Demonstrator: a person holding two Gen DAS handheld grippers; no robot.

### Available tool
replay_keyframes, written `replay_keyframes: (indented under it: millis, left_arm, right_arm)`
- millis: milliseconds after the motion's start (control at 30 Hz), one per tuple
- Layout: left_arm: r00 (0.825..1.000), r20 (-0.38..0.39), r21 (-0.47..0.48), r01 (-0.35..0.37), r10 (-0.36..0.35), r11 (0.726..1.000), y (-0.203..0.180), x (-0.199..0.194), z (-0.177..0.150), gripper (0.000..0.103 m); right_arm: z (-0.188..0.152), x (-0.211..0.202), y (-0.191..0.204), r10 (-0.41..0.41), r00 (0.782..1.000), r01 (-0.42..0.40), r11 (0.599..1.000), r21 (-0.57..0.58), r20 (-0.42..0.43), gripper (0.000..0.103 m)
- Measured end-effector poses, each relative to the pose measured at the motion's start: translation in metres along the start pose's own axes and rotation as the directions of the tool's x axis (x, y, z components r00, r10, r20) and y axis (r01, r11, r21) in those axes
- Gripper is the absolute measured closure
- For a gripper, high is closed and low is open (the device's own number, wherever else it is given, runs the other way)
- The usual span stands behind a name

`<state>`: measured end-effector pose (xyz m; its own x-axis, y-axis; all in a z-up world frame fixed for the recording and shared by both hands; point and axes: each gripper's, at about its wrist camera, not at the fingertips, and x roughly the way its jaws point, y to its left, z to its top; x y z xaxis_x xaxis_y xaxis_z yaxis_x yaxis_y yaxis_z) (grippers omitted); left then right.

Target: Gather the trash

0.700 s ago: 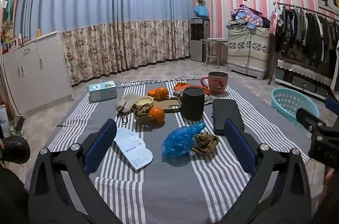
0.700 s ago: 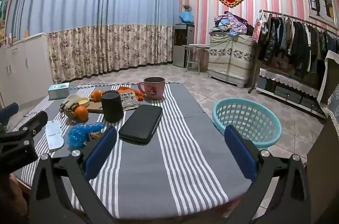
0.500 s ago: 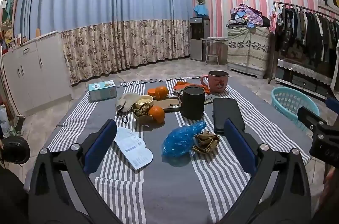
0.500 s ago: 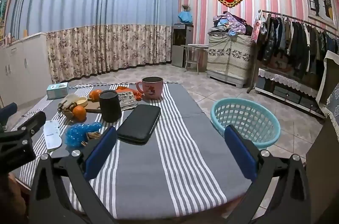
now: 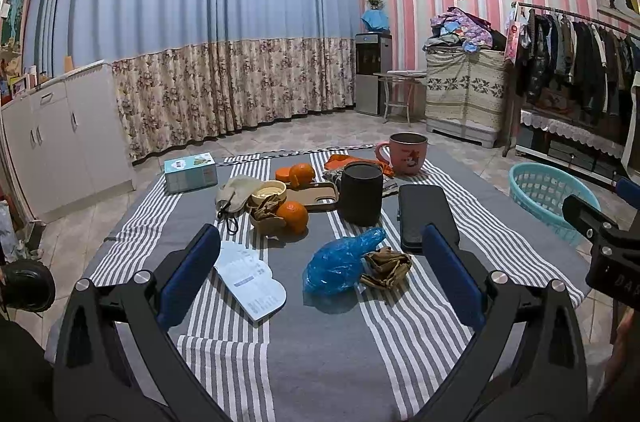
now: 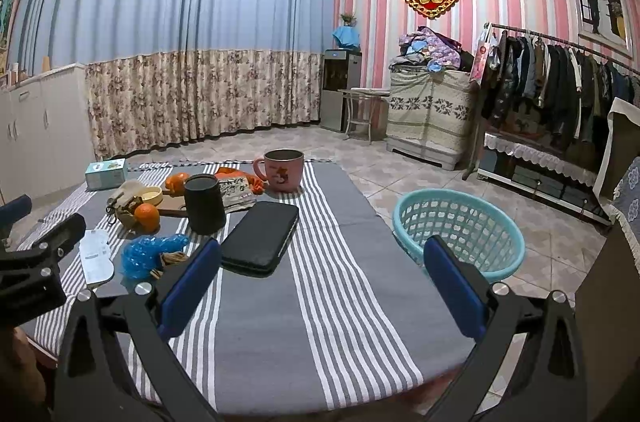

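My left gripper [image 5: 320, 254] hangs above the near edge of the table [image 5: 320, 362], its two blue-padded fingers spread wide with nothing between them but air, and my right gripper [image 6: 320, 266] does the same off to the side, jaws fully apart and empty. The table wears a woven cloth, grey with bands of thin white stripes, lying flat and a little rumpled at the edge. The trash sits just ahead of my left fingers: a crinkled blue plastic bag [image 5: 340, 262], glossy and puffed, touching a crumpled wad of brown paper [image 5: 386, 264] on its right, and to the left a flat printed white paper slip [image 5: 252, 278] with rounded corners. Further back a smooth matte black cylinder cup [image 5: 361, 193] stands upright beside a long black case [image 5: 426, 218] with softly rounded edges. Dimpled oranges [image 5: 294, 216] rest around a small cream bowl [image 5: 269, 191], with a glazed pink mug [image 5: 406, 153] and a pale blue cardboard box [image 5: 191, 172] toward the far edge. On the tiled floor to the right of the table stands a round turquoise plastic basket [image 6: 460, 234] with latticed walls.
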<state>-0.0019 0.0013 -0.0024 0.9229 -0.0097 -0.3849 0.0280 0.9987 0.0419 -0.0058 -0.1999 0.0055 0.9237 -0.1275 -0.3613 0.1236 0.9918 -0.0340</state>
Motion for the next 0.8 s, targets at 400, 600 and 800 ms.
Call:
replay_keyframes:
  millis: [400, 600, 800]
  left_arm:
    - [1.000, 0.001, 0.012, 0.012, -0.012, 1.000, 0.0007, -0.0045, 0.0037, 0.005]
    - [1.000, -0.004, 0.011, 0.021, -0.021, 1.000, 0.0012, -0.0036, 0.0043, 0.005]
    - [1.000, -0.002, 0.013, 0.022, -0.022, 1.000, 0.0004, -0.0028, 0.0038, 0.005]
  right_arm:
    - [0.0032, -0.0014, -0.0046, -0.015, 1.000, 0.015, 1.000, 0.007, 0.007, 0.004]
    - [0.0029, -0.0030, -0.0063, -0.019, 1.000, 0.018, 1.000, 0.009, 0.009, 0.004]
    - [0.0021, -0.0025, -0.0076, -0.020, 1.000, 0.020, 1.000, 0.010, 0.006, 0.004]
